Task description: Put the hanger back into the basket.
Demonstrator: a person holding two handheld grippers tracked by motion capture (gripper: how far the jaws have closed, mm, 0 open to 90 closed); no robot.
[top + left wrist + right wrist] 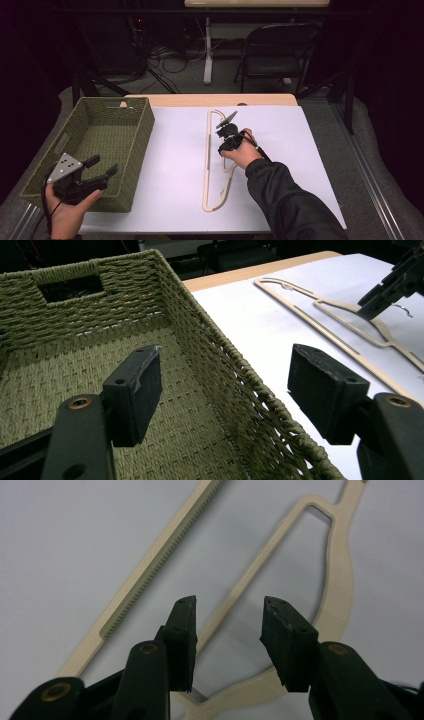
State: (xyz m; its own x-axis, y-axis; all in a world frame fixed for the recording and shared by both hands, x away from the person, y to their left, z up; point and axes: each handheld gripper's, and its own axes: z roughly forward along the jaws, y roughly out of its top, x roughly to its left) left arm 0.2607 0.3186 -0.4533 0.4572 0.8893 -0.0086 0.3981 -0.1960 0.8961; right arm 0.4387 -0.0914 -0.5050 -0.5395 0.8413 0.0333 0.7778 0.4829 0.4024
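A cream hanger (206,165) lies flat on the white table cover, its long bar running away from me. My right gripper (227,135) hovers just over the hanger's upper part. In the right gripper view it (230,605) is open, its jaws straddling the thin inner arm of the hanger (150,565) from above and holding nothing. My left gripper (104,164) is held over the near right corner of a green woven basket (147,125). In its own view it (227,360) is wide open and empty above the basket rim (240,370). The hanger (334,305) and the right gripper (395,282) lie beyond.
The basket stands at the table's left edge with nothing visible inside. The white cover (300,150) spreads to the right of the hanger. Behind the table are a folding chair (277,50), a white table leg (207,50) and cables on the floor.
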